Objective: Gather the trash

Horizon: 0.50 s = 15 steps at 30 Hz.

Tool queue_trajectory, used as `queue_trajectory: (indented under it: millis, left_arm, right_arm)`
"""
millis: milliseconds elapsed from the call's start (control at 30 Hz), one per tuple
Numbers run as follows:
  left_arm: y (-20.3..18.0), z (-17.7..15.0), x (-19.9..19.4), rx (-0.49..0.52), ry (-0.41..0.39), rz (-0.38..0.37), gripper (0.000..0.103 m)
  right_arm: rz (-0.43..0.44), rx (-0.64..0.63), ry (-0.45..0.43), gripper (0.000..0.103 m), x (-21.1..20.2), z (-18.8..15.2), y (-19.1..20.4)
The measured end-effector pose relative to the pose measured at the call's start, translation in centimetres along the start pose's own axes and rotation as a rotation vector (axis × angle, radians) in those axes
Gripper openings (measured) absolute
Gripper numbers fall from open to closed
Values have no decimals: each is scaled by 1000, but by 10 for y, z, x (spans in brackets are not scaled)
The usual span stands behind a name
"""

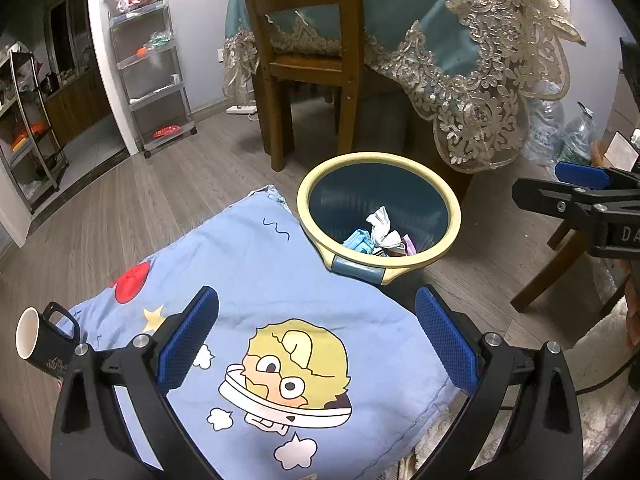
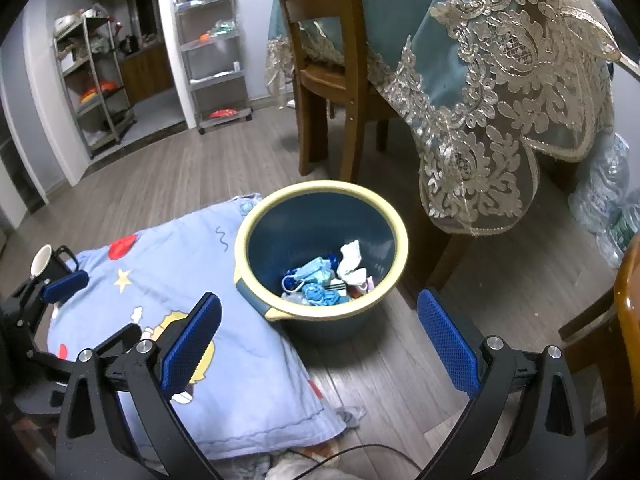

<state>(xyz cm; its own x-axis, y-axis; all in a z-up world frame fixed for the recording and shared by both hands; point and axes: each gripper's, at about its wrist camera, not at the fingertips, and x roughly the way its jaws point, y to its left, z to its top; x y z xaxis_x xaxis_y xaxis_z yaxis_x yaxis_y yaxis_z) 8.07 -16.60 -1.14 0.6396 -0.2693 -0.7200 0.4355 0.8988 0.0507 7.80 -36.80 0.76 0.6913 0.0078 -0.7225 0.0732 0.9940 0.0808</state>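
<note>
Trash sits in the bottom of a round blue plastic bin with a cream rim [image 2: 394, 236]: crumpled white tissue [image 2: 350, 262] and blue face masks [image 2: 314, 276], seen plainly from the right wrist view, while the left wrist view catches only the tissue [image 1: 380, 226] and a sliver of blue past the bin's rim [image 1: 306, 194]. The left view alone shows the right gripper [image 1: 576, 188] side-on at the frame's edge; whether it is parted cannot be told from there. The right view in turn shows the left gripper [image 2: 60, 286] low at its left, near a black mug with a white inside [image 2: 42, 266].

The bin stands on grey wood-plank floor [image 2: 500, 272], its handle side touching a light blue cartoon-print cushion [image 1: 256, 272]. A brown wooden chair [image 2: 324, 80] and a teal tablecloth with cream lace trim [image 2: 480, 120] hang close behind it; bare floor lies to its right.

Left gripper [image 1: 316, 336] spread wide above the cushion, holding nothing. Right gripper [image 2: 320, 340] equally wide apart, empty, just short of the bin
</note>
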Motion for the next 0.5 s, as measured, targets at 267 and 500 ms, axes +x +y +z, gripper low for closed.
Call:
queue_trajectory:
  millis: [267,500]
  left_arm:
    - [2,0,1,-5,2,-11,97]
    - [1,-1,3,6,11,-6,97]
  right_arm:
    - [1,1,5,98,2,-1,2]
    - [2,2,10,98,3,-1,2]
